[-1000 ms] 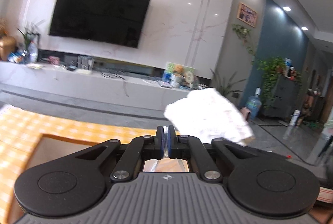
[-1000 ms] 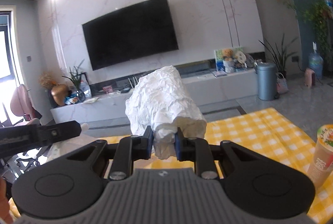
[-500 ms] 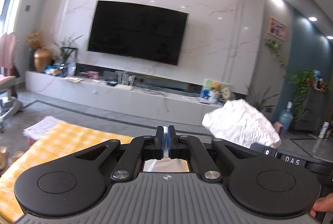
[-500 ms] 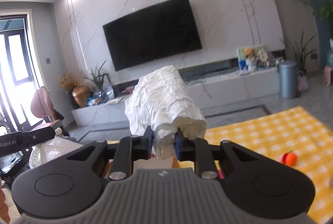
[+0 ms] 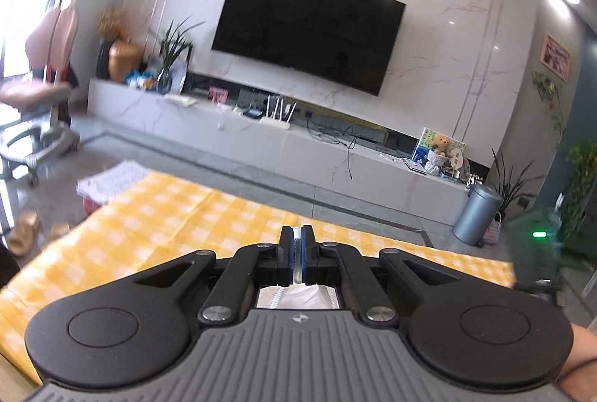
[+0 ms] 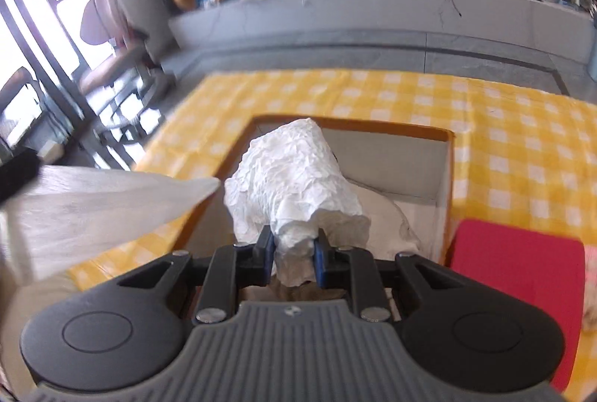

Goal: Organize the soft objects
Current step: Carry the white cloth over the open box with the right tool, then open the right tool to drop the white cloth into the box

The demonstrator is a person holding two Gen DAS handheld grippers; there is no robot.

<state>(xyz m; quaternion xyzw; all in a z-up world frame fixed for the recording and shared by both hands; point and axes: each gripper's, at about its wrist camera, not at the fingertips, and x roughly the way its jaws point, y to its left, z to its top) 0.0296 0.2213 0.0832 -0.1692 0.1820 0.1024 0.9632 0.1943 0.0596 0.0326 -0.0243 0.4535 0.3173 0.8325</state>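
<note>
My right gripper (image 6: 294, 247) is shut on a crumpled white wad (image 6: 294, 178) that sticks up from its jaws. The wad hangs over an open orange-rimmed box (image 6: 447, 178) on the yellow checked cloth (image 6: 522, 140). White soft stuff (image 6: 384, 215) lies inside the box. My left gripper (image 5: 297, 258) is shut on a thin clear-white edge of a bag; more of that bag (image 5: 298, 297) shows just under the jaws. In the right wrist view the same white bag (image 6: 93, 204) stretches from the left gripper's black body (image 6: 15, 170) at the left edge.
A red flat cushion (image 6: 518, 264) lies right of the box, with something pink (image 6: 589, 264) at the frame edge. Beyond the table are a TV (image 5: 306, 25), a grey cabinet (image 5: 298, 148), a metal bin (image 5: 475, 215), and a pink chair (image 5: 41, 81).
The right gripper has tipped down from facing the TV wall to looking into the box, still holding the wad. The left view has swung leftward; the wad has left it.
</note>
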